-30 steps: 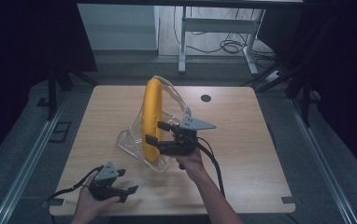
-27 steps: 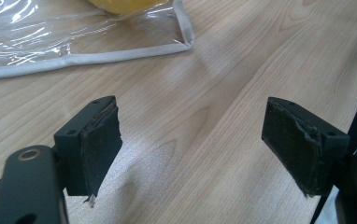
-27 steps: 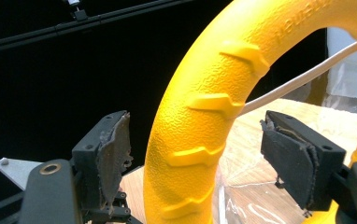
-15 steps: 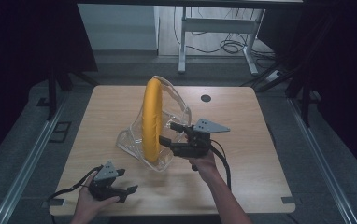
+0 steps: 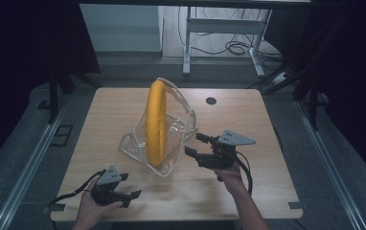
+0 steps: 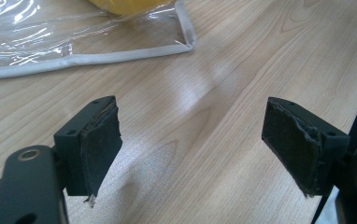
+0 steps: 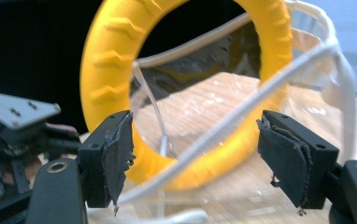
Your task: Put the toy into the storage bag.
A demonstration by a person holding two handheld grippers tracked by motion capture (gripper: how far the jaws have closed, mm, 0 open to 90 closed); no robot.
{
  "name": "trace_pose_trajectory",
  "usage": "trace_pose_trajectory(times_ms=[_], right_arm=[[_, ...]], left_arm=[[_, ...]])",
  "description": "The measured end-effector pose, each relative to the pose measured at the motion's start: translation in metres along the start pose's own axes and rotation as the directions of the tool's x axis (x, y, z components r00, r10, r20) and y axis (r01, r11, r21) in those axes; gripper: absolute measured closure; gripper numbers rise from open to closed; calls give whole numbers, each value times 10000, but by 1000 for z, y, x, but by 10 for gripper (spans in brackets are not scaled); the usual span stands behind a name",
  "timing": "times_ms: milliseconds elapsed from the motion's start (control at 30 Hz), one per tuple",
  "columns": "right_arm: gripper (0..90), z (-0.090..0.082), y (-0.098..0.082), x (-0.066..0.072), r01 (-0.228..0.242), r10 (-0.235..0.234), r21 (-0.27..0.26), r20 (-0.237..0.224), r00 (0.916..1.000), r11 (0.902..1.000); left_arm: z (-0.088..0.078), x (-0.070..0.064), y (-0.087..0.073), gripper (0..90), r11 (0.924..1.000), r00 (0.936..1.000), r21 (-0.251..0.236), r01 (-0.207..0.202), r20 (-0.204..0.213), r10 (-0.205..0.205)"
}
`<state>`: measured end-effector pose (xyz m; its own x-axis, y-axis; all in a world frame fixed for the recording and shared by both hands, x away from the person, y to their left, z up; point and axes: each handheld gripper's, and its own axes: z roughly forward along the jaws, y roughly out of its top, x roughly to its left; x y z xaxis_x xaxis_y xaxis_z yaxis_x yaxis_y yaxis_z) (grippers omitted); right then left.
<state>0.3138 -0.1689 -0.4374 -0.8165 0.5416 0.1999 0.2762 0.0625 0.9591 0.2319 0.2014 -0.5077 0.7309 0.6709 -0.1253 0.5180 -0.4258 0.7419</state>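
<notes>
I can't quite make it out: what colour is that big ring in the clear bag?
Yellow ring, seen best in the right gripper view.

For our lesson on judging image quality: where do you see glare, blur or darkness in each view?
High view: dim, surroundings dark, only the table lit. Left gripper view: a pale sheen on the wood, glints on the clear plastic bag. Right gripper view: the yellow ring and bag are soft and out of focus, the background behind the ring black.

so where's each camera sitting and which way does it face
High view: above the person's side, looking forward and down on the table; both forearms, left gripper, right gripper.
Left gripper view: along its open jaws, over bare wood.
Right gripper view: along its open jaws at the yellow ring.
All share the clear bag.
</notes>
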Motion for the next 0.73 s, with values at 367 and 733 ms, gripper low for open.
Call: trace_pose_trajectory(times_ms=[367, 733], right_arm=[[276, -14, -20, -11, -201, 193, 204, 355, 9992, 9996], [276, -14, -21, -11, -202, 195, 181, 388, 9991, 9996]], left_arm=[[1, 0, 0, 195, 10000, 10000, -3, 49, 13, -49], [-1, 0, 0, 194, 10000, 10000, -9, 13, -21, -13]])
